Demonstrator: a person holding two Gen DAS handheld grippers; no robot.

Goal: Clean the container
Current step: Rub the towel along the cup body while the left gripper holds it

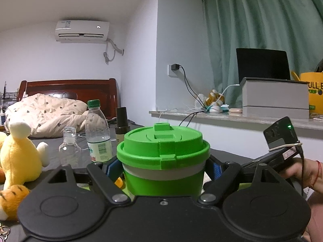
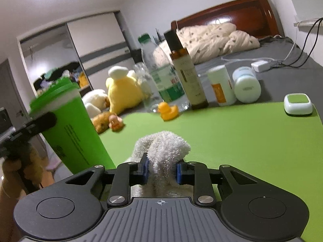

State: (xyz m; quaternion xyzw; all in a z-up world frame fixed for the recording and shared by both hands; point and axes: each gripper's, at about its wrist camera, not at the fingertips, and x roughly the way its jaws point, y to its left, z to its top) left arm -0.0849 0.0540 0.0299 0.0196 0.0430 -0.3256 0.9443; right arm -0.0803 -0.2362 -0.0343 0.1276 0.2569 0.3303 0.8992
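Above green mat (image 2: pixel 232 141): right gripper (image 2: pixel 162 168) clamps white cloth (image 2: pixel 165 147); left gripper (image 1: pixel 163 170) grips green cup (image 1: pixel 163 161).

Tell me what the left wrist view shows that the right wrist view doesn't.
Left wrist only: the cup's green lid, the laptop and curtain. Right wrist only: the right gripper shut on the white cloth, and the rubber duck on the green mat. Both: the green cup, held by the left gripper, and the water bottle.
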